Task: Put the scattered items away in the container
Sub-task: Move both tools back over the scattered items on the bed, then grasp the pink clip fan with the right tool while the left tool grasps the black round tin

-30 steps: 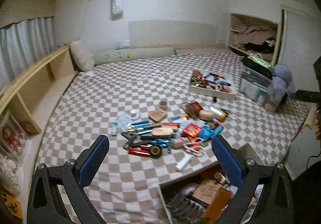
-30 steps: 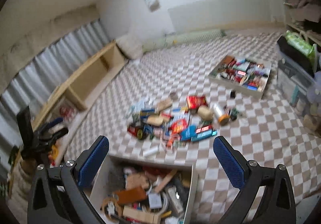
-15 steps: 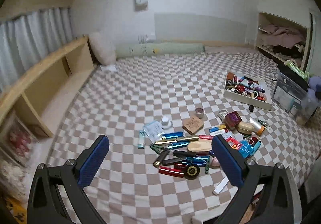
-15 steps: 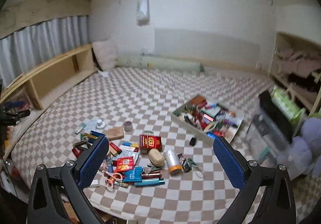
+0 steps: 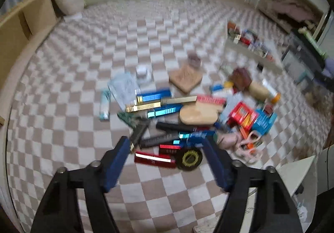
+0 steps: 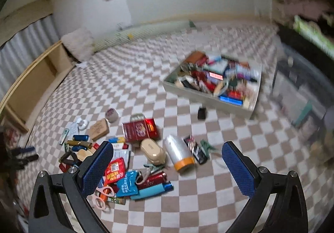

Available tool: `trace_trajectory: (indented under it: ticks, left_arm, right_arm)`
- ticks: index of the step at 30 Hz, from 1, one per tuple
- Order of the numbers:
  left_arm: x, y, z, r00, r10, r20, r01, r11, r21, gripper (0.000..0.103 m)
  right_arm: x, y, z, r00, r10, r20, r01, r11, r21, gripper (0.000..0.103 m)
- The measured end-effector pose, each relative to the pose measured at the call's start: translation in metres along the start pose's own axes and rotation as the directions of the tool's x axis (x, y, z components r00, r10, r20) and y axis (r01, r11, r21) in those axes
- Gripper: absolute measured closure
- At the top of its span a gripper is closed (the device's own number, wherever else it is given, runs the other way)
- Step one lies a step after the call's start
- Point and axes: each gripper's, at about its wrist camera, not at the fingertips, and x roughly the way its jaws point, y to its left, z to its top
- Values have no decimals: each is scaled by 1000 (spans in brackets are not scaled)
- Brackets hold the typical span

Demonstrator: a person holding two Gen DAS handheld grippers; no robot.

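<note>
A checkered brown-and-white bed cover [image 5: 83, 49] fills both views, its far squares smeared by motion blur. On it, well apart from the loose pile, sits the white container [image 6: 210, 97], a low open box already crowded with small packets. In the left wrist view its contents melt into streaks, and no single item in it can be named. To its right, a dark storage bin [image 6: 300, 78] is too blurred to read. A second white box corner [image 5: 300, 172] is cut off by the frame's lower right edge.

The scattered items [image 5: 187, 112] lie heaped near the bed's near edge. Clear among them are a red carton [image 6: 139, 129], a silver bottle with an orange cap [image 6: 179, 154], a tan oval case [image 6: 152, 151] just beside it, and a small wooden block [image 5: 185, 78]. Lower layers of the heap are hidden under boxes and tubes.

The left gripper [image 5: 167, 149] hangs over the heap's near side, its blue fingers closing, with nothing pressed between them; a red bar [image 5: 154, 158] and a round black disc [image 5: 189, 159] lie below the gap. The right gripper [image 6: 167, 155] has its fingers wide apart and empty, and its left finger [image 6: 98, 168] covers part of the pile.
</note>
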Motion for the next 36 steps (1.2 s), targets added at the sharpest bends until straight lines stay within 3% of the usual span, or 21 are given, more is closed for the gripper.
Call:
trace_trajectory:
  ticks: [7, 10, 13, 20, 25, 29, 32, 36]
  left_arm:
    - [39, -24, -9, 991, -56, -120, 68, 993, 93, 34]
    - [53, -33, -15, 985, -64, -161, 84, 989, 125, 40]
    - [67, -41, -24, 982, -42, -184, 71, 985, 155, 41]
    - [87, -46, -34, 983, 16, -183, 22, 978, 206, 40]
    - [90, -47, -36, 984, 21, -174, 18, 975, 220, 41]
    - [94, -55, -41, 983, 26, -182, 21, 967, 254, 47]
    - [96, -59, -41, 984, 28, -178, 20, 964, 263, 47]
    - [100, -60, -40, 985, 32, -171, 15, 964, 266, 47]
  right_arm:
    - [41, -17, -10, 994, -10, -108, 16, 998, 57, 0]
    - [56, -22, -15, 989, -18, -148, 27, 998, 63, 0]
    - [65, -21, -21, 984, -23, -177, 32, 998, 48, 0]
    - [72, 35, -35, 969, 88, -232, -125, 981, -148, 0]
    - [80, 101, -60, 939, 118, -322, -236, 904, -358, 0]
    - [92, 149, -81, 917, 98, -387, -298, 813, -501, 0]
    - [99, 176, -94, 919, 43, -392, -301, 720, -625, 0]
    - [104, 190, -102, 922, 21, -387, -309, 643, -700, 0]
